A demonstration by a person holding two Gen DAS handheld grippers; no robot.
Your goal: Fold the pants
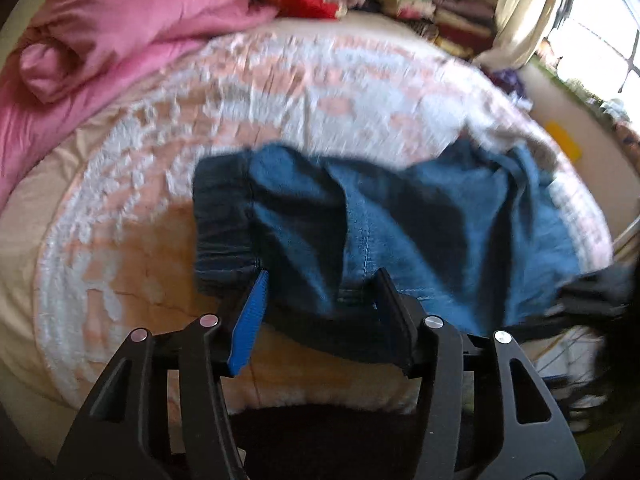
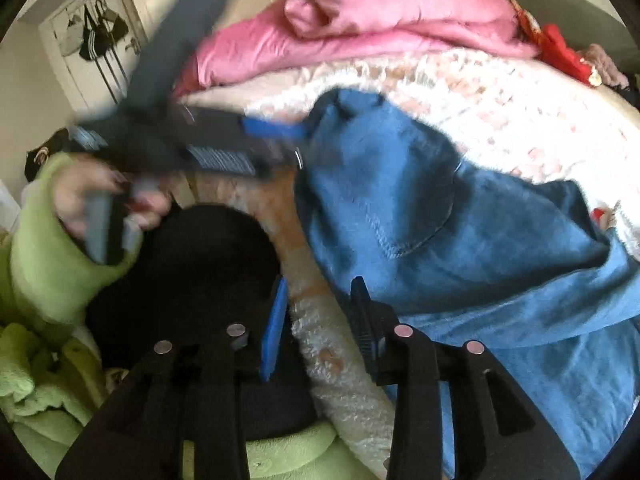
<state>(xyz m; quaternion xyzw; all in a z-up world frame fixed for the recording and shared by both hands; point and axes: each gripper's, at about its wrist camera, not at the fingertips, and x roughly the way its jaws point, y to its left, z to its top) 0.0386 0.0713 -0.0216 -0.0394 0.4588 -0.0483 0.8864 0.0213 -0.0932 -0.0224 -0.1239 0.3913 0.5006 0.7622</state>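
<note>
The crumpled blue denim pants lie on the pale fluffy bedspread, their dark edge between the left gripper's half-open jaws, seemingly for a fold, while the right gripper's parted jaws hang empty just beside the cloth.

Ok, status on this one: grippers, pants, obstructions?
Left gripper open, denim edge between jaws. Right gripper open, empty, beside the pants. Pants bunched on blanket, unfolded. Pink duvet lies apart.
</note>
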